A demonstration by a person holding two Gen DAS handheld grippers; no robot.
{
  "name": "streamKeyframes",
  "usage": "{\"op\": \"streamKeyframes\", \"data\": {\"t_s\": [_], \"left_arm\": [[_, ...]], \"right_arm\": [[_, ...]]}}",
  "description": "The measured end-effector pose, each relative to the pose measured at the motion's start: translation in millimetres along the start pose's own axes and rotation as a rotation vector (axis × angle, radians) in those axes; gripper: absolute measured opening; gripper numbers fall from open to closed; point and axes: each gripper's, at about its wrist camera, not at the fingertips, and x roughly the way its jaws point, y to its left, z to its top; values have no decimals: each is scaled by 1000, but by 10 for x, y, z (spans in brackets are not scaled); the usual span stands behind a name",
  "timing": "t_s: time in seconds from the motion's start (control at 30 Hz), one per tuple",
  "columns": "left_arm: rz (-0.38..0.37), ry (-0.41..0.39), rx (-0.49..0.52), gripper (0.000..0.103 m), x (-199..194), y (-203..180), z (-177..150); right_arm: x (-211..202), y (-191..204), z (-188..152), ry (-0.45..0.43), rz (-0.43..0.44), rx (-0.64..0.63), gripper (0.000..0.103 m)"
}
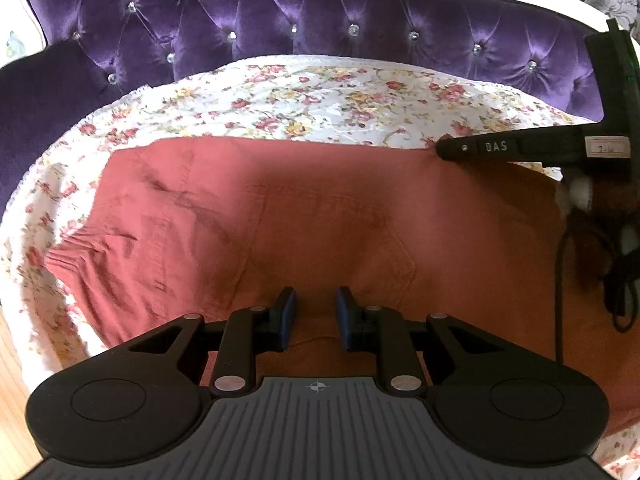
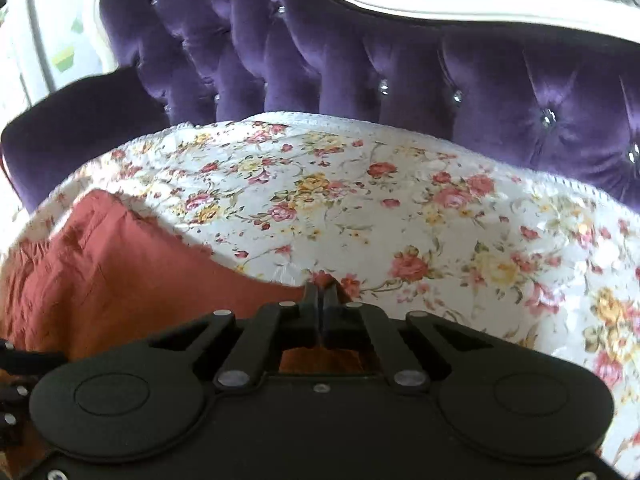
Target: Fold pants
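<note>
Rust-red pants lie spread on a floral cover, waistband at the left. My left gripper is open just above the pants' near part, with nothing between its blue pads. My right gripper is shut on the far edge of the pants. It shows in the left wrist view at the pants' far right edge, pinching the cloth there.
The floral cover lies over the seat of a purple tufted sofa with a white frame. Its backrest rises right behind the cover. Black cables hang at the right. Wooden floor shows at the lower left.
</note>
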Motion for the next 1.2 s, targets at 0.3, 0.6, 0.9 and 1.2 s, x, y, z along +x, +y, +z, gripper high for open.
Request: {"op": "streamKeyframes", "data": {"t_s": [0.3,0.6,0.9,1.2], "left_arm": [[109,33,-133,22,96,597,231],[110,65,-114,21,173,812,137],[115,73,-77,21,189,804,136],[104,59,-67,21,185,809,110]], "right_arm": [[-8,32,-14,4,-18,-20,3],[7,17,2,13,-36,8,1],[-348,59,86,-42,-135,-26,35],[-915,361,-236,-26,-61,-75,35]]}}
